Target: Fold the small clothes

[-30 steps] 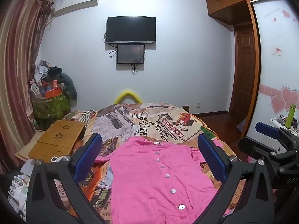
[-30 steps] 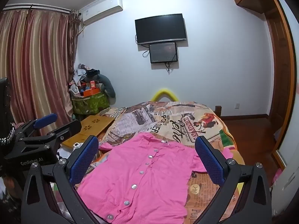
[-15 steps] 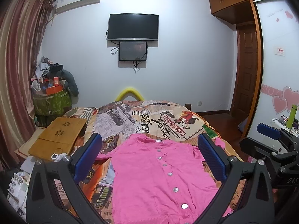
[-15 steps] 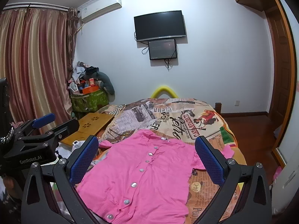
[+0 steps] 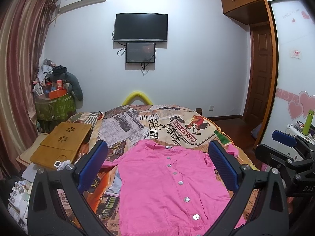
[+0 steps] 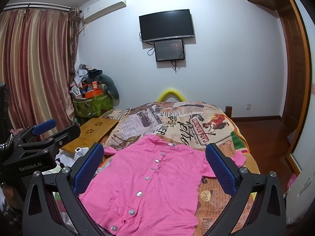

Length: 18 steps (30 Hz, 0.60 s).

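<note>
Left wrist view shows the pink cardigan (image 5: pixel 167 184) lying flat on the bed (image 5: pixel 177 123), lower centre. Left gripper (image 5: pixel 157 169) and right gripper (image 6: pixel 154 169) are both spread wide, grasping nothing

Matt pink knit cardigan (image 5: pixel 169 188), printed cloth bedspread (image 5: pixel 177 125), smooth wooden tray (image 5: pixel 61 143)

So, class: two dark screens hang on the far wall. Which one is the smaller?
The lower screen, hanging directly beneath the wide television; it is narrower, with cables dangling below it.
</note>
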Motion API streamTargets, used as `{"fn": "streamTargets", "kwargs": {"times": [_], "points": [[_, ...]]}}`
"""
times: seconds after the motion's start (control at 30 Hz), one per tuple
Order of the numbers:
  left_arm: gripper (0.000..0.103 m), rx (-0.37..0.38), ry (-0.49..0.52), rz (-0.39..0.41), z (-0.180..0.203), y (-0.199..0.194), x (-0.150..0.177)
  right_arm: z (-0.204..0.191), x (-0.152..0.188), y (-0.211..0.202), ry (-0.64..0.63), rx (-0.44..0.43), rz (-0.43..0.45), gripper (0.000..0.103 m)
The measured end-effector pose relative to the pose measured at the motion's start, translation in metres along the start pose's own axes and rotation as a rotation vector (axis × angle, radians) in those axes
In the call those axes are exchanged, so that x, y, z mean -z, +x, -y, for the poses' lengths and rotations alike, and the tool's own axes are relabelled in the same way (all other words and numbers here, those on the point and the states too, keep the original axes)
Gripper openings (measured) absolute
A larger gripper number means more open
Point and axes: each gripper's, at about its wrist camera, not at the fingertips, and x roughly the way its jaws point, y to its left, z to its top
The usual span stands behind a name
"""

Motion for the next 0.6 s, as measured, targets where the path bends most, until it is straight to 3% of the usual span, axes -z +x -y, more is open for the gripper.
{"fn": "streamTargets", "kwargs": {"times": [0.6], "points": [[0.103,-0.003,0.001,-0.005,0.0000,0.0047,0.0008,0.0022,0.0016,-0.0001,0.005,0.005,-0.003,0.103]]}}
